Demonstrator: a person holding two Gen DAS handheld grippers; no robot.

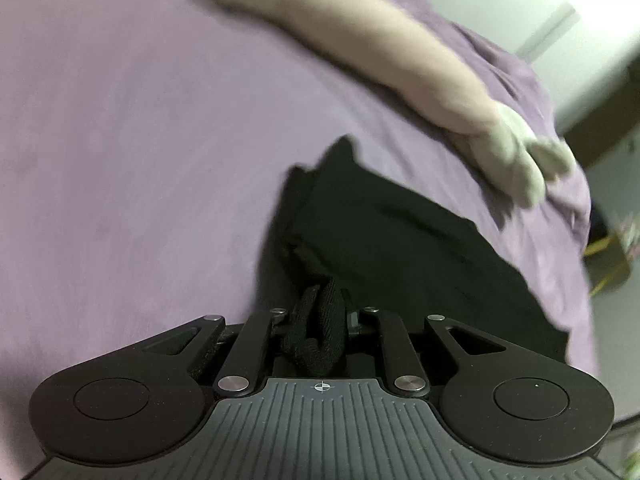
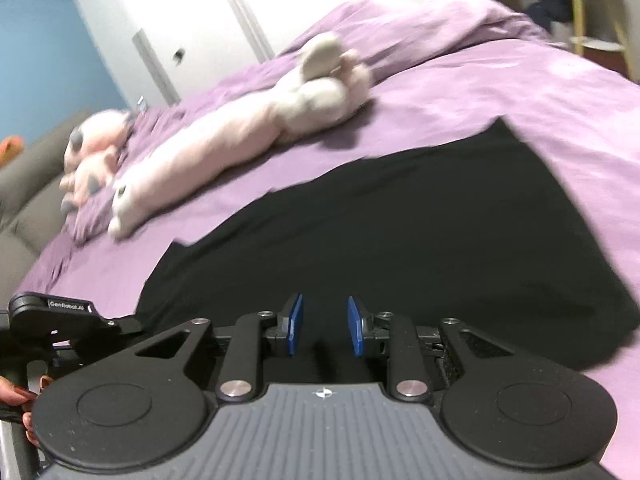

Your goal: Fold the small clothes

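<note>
While my left hand-held gripper pinches a bunched edge of the black garment, my right hand-held gripper hovers spread just above that garment, which lies on the purple bed near a long pink plush toy

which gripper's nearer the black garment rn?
Left. The left gripper is shut on a bunched edge of the black garment; the right gripper hovers open just over it, gripping nothing.
</note>
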